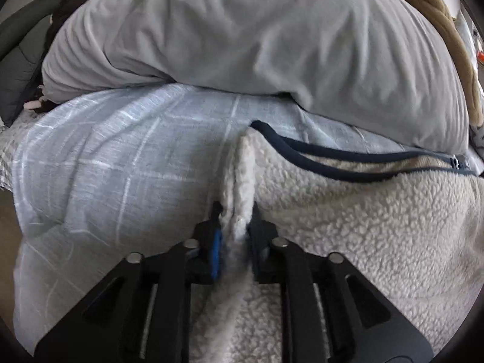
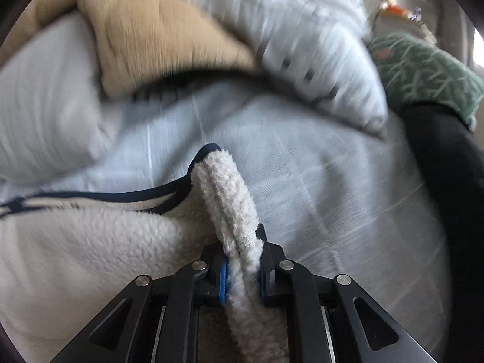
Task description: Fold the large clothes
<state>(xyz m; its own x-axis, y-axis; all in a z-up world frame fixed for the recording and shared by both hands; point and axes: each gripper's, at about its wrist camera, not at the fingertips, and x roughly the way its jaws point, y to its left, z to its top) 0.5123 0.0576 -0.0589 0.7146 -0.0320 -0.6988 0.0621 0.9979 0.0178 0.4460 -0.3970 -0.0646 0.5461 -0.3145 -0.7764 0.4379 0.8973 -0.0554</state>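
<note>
So, quick rundown of where this fold stands:

Garment: cream sherpa fleece jacket (image 1: 363, 227) with navy trim (image 1: 332, 163), lying on the pale blue checked bedspread (image 1: 106, 157), just in front of a big grey pillow (image 1: 242, 36).

Left gripper (image 1: 236, 220): fingers pressed in on a bunched ridge of fleece at the jacket's left edge, blue pad visible against the pile. Pinching fabric, not spread.

Right gripper (image 2: 242, 260): same deal on the other side, jaws squeezed onto a thick roll of fleece that sticks up past the fingertips, navy binding curling round its tip.

Step in hand: I'd say this is the start of a fold. Both edges are grabbed and the jacket stretches between the two grippers, mostly flat on the bed.

Blur: the right wrist view is smeared pretty hard, especially the tan cushion (image 2: 157, 39) and the white pillow (image 2: 317, 69), so my guess is things are on the move.

Next move, my take: lift both pinched edges together and carry them across the body of the jacket, keeping them level so the fleece lands flat rather than twisted.

Watch out for: sherpa is thick and springy, so a bunched grip could slip or drag only the top layer. The zip end (image 1: 456, 163) near the trim might also catch the fold line.

Other clutter: green patterned fabric (image 2: 423, 72) off to the right edge, well clear of the jacket.
</note>
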